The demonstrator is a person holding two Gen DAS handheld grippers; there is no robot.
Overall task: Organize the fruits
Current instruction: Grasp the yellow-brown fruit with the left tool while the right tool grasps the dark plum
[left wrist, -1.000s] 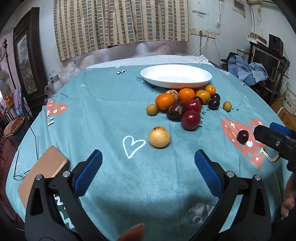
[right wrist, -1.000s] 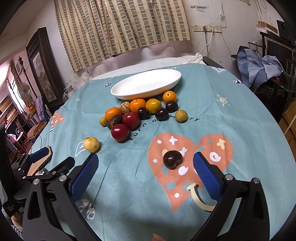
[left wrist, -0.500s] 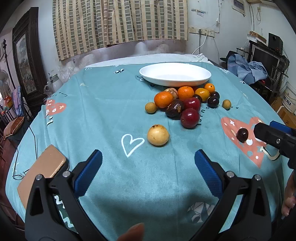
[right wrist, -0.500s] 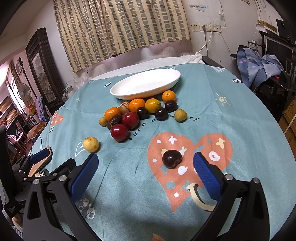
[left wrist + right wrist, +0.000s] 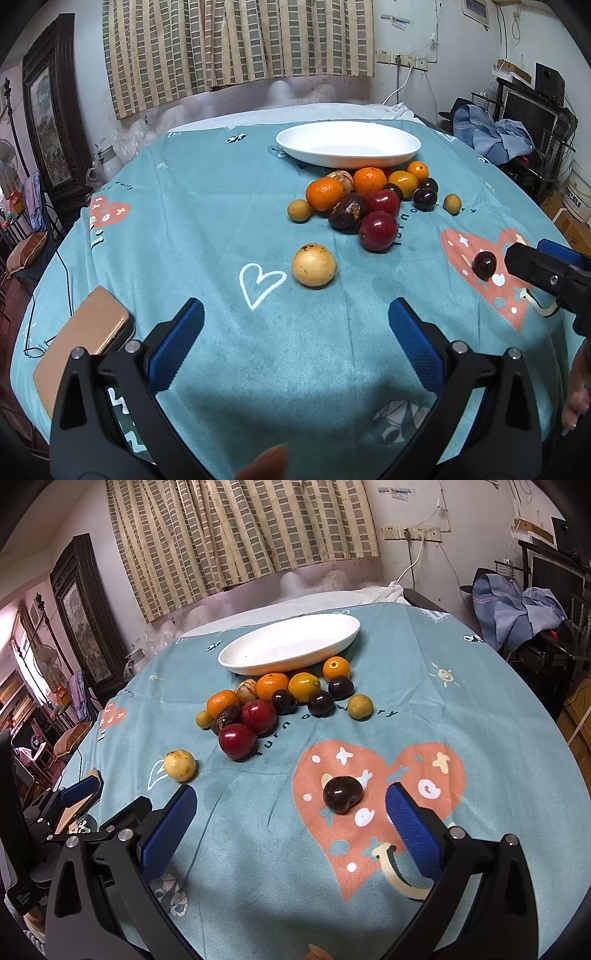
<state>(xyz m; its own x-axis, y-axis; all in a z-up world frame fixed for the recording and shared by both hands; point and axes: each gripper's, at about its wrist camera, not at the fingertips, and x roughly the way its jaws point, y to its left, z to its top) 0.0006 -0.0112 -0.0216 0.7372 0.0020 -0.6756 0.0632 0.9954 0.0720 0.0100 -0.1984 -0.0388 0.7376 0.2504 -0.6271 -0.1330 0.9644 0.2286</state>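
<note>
my left tongs (image 5: 295,334) hang open over bare cloth, the two ribbed blue pads (image 5: 177,343) wide apart and holding nothing. my right tongs (image 5: 290,821) are open too, low over the table, with one dark plum (image 5: 341,794) lying between the pads, nearer the right one and touching neither. that plum is glossy, nearly black, and sits on a coral heart printed on the teal tablecloth (image 5: 461,686), which looks soft and slightly fuzzy. near my left tongs a flat tan phone (image 5: 79,341) with rounded corners lies at the table's edge.

further out, one round yellow fruit (image 5: 314,264) with a few brown specks sits alone beside a white outline heart. behind it the heap starts: two shiny red plums (image 5: 237,741), one dull, wrinkled dark fruit (image 5: 226,718), three more small dark plums (image 5: 320,703), two pebbly oranges (image 5: 222,703), two smaller smooth orange-yellow citrus (image 5: 303,686), two small tan round fruits (image 5: 359,707) at either end, and one pale streaked fruit (image 5: 246,690) tucked at the back. they crowd together, many touching.

farthest, one smooth white oval dish (image 5: 340,626) stands empty, the heap's back row right against its near rim.
</note>
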